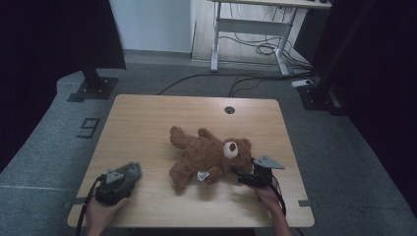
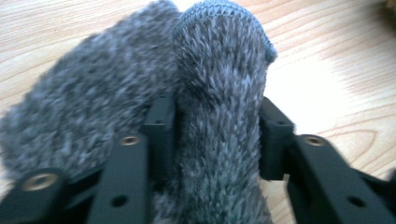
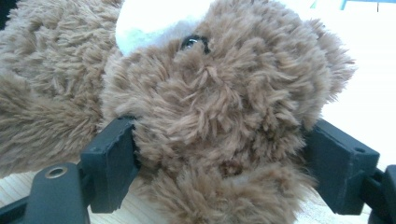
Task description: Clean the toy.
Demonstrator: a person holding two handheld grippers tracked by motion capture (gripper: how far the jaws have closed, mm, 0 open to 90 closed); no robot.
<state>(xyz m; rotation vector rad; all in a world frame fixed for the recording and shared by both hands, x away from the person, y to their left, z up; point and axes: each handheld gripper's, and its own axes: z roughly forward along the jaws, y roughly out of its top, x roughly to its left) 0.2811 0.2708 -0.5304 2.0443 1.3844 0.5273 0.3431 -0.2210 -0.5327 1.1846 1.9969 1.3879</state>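
- Nearest, at about seven o'clock on the table (image 1: pixel 147 113), the left gripper (image 1: pixel 116 181) has its jaws closed on a fold of a grey fuzzy knit piece (image 2: pixel 219 93), perhaps a small hat or garment; its exact kind is unclear.
- At about five o'clock, the right gripper (image 1: pixel 244 173) has its jaws pressing either side of the brown teddy bear (image 1: pixel 206 155)'s head, apparently gripping it.
- The bear lies at the table's centre, legs toward ten o'clock.
- Judging by this, both items are grasped; putting the grey piece on the bear, if intended, is not yet begun.
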